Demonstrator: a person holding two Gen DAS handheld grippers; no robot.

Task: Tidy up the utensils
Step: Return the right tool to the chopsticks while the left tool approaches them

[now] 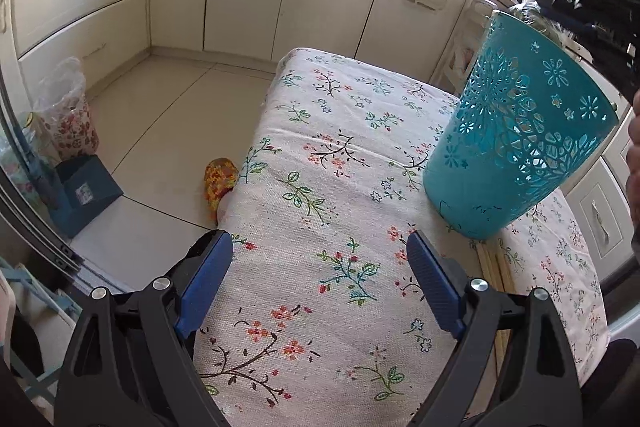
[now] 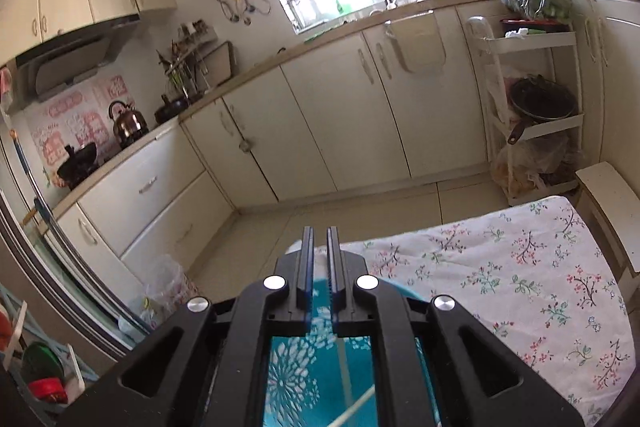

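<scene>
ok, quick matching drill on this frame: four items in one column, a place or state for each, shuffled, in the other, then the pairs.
Items:
1. left hand-held gripper
2. right hand-held gripper
3. teal holder
4. chopsticks

Place or state:
A. lying flat on the floral tablecloth beside the holder's base
B. jaws nearly together, nothing between them
C. standing on the cloth, cut-out flower pattern
D. jaws wide apart, nothing between them

Pairs: 1-D, 2-B, 3-C, 4-A
</scene>
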